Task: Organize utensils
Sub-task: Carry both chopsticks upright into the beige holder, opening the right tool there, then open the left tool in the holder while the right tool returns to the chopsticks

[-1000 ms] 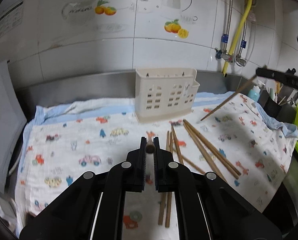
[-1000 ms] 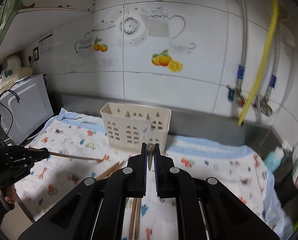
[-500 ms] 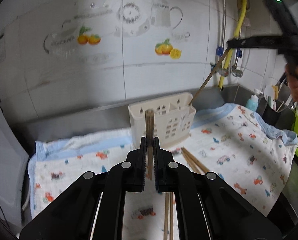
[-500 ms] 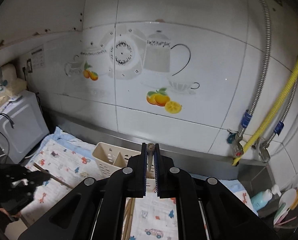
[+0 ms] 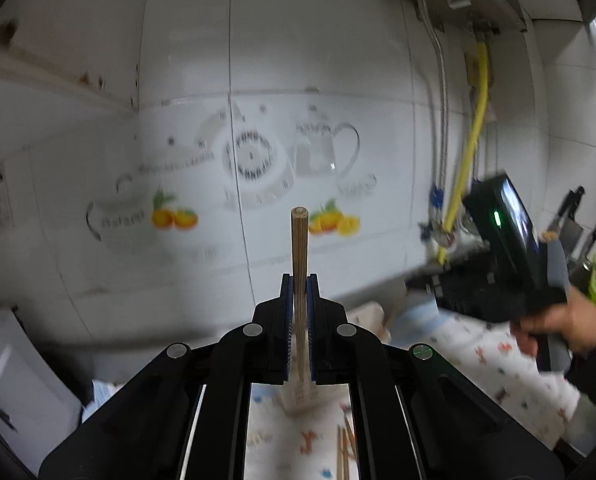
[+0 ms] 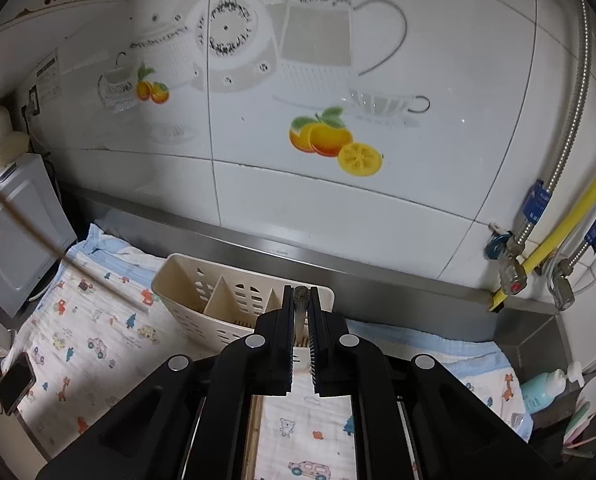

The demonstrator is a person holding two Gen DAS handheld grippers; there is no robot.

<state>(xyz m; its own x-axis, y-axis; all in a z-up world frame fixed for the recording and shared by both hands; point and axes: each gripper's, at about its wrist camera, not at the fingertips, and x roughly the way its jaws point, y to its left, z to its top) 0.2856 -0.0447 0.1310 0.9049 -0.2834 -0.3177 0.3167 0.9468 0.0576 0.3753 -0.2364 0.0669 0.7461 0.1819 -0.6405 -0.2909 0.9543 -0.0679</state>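
Observation:
My left gripper [image 5: 299,280] is shut on a wooden chopstick [image 5: 299,248] that stands up past the fingertips, high against the tiled wall. My right gripper [image 6: 300,292] is shut on another chopstick [image 6: 300,300], seen end-on, hovering just over the right end of the cream slotted utensil holder [image 6: 201,288]. The holder's compartments look bare. In the left wrist view the right gripper's body [image 5: 510,256] and the hand [image 5: 558,324] holding it sit at right, and loose chopsticks [image 5: 344,448] lie on the cloth below. The left chopstick shows as a blurred streak [image 6: 37,236] in the right wrist view.
A printed cloth [image 6: 89,344] covers the steel counter. A phone [image 6: 15,384] lies at its left edge, beside a white appliance [image 6: 13,232]. Pipes and a yellow hose [image 6: 554,236] run at right; a blue bottle [image 6: 542,388] stands in the right corner.
My left gripper rose with its chopstick, which now stands tilted up above the fingertips. My right gripper moved in over the holder with its chopstick.

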